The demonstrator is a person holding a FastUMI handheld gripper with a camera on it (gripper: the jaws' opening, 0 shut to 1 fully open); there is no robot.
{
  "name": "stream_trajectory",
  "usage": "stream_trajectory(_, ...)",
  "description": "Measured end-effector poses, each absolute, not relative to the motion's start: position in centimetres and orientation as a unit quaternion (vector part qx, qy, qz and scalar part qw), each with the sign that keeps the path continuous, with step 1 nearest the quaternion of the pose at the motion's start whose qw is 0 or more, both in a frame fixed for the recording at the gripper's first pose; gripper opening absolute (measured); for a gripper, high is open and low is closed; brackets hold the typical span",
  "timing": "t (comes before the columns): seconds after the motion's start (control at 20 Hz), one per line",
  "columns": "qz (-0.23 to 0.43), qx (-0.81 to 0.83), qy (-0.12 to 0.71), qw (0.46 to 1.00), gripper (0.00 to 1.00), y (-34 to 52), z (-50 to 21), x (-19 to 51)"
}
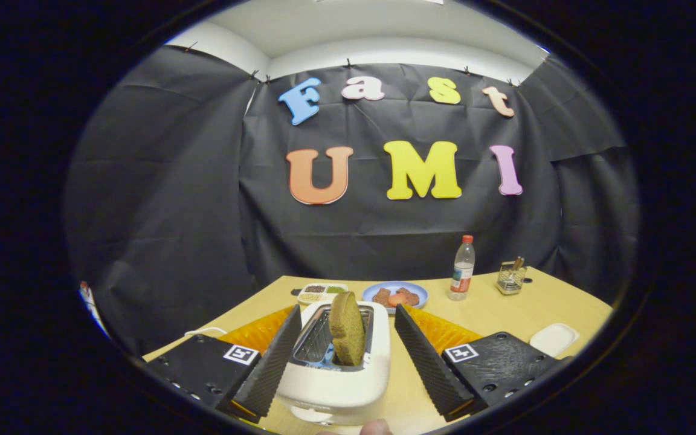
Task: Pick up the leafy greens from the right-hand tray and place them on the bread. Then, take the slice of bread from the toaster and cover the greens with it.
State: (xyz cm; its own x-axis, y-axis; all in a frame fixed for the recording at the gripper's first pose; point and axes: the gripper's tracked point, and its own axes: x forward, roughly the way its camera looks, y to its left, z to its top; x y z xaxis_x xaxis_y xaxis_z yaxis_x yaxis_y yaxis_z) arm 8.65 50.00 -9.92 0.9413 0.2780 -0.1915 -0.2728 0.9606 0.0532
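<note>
Black cloth wall behind a light wooden table [505, 314]; we use the toaster [339, 362] as our landmark. It's white, sitting on the table right under us, between our two fingers. Our gripper [343, 356] is spread wide: one finger [272, 362] on the toaster's left flank, the other [429, 362] off its right side, neither pressing on anything that we can see. We can't tell whether the left finger touches the toaster's shell or just overlaps it in view.

Slice of bread [348, 335] stands upright in the toaster's slot, brown, its top half sticking out above the rim. Nothing grips it.

Orange trays [444, 331] show on both sides of the toaster, mostly hidden behind the fingers; we can't see what lies on them, so leafy greens can't be located from here.

Beyond the toaster: a small divided dish [322, 292] with dark and green fillings, and just right of that a blue plate [396, 296] carrying brownish and reddish food. Farther right of the toaster, a clear bottle [462, 269] with a red cap, then a small wire basket [511, 278] with something standing in it. Right of the toaster and nearer to us, a white lidded container [554, 338] sits by the table edge. A white cable [206, 331] runs left of the toaster. A fingertip [377, 428] peeks in below the toaster.
</note>
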Motion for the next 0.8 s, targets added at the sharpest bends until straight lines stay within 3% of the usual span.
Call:
stream_trajectory(0.2, 0.113, -0.004, 0.132, 0.985, 0.93, 50.7, -12.0, 10.5)
stream_trajectory(0.3, 0.106, -0.004, 0.157, 0.982, 0.84, 51.1, -13.2, 11.3)
stream_trajectory(0.4, 0.092, -0.005, 0.176, 0.98, 0.71, 50.7, -14.0, 12.1)
stream_trajectory(0.65, 0.073, 0.004, 0.191, 0.979, 0.24, 49.8, -14.5, 13.3)
stream_trajectory(0.8, 0.085, 0.013, 0.184, 0.979, 0.11, 49.9, -13.9, 13.1)
